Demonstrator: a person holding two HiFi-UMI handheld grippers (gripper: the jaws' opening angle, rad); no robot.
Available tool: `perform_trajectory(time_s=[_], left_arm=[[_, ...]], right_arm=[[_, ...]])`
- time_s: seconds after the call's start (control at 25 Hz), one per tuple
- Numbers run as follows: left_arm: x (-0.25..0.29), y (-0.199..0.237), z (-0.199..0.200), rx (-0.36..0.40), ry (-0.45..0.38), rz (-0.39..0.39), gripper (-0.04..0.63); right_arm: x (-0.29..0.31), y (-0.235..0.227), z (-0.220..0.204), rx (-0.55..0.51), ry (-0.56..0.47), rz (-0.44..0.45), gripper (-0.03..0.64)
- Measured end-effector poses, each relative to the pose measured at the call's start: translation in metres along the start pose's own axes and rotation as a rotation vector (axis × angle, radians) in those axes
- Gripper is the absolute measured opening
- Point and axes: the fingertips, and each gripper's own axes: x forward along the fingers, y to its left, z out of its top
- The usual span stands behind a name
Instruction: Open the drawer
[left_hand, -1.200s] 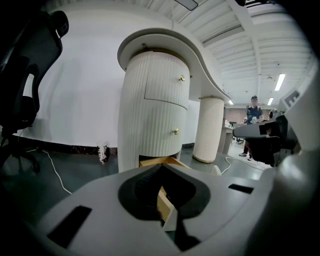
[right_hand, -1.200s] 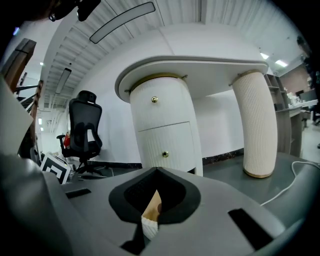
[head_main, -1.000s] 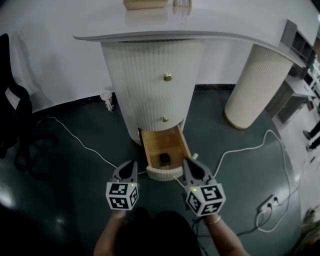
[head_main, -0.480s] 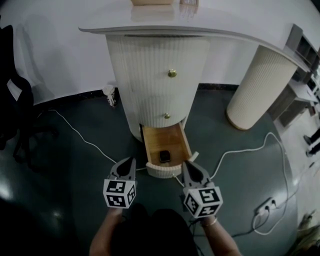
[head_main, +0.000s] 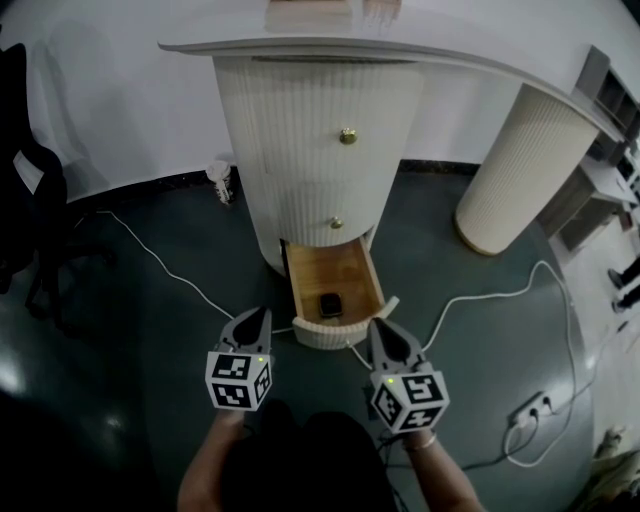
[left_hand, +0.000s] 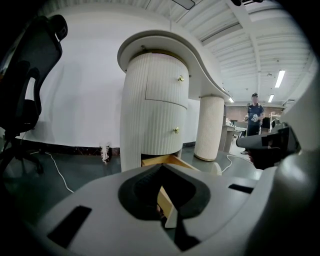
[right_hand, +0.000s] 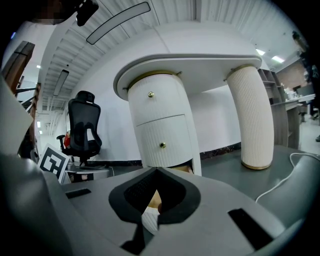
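The ribbed white, wood-lined drawer (head_main: 322, 268) stands pulled out at frame centre. Below it, the left gripper (head_main: 262, 313) and right gripper (head_main: 377, 322) are both closed, empty.

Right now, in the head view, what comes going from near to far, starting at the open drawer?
open drawer → small dark thing inside it → lower gold knob → upper gold knob → white tabletop

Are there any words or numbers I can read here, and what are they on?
No readable words or numbers.
Cubes on the left hand-held gripper and the right hand-held gripper: black-and-white square patterns, not letters.
The dark thing in the drawer: too small to read.
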Motion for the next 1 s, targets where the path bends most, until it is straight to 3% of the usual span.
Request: perform_trajectory(time_s=[0.36,0.72,1.0], left_arm=[[0.001,0.000,-0.002,-0.003,0.002,-0.003,0.003],[0.000,0.008,-0.006,-0.018,0.006,0.006,0.003],[0.003,0.005,-0.006,-0.021,0.001,-0.006,0.003]], right_arm=[[0.000,0.003,0.004,-0.003,-0.014,0.034,0.003],[-0.013,-0.047,-0.088,0.063,0.199,-0.101,0.003],[-0.014,-0.037,-0.078,0.058,0.175,-0.075,0.003]])
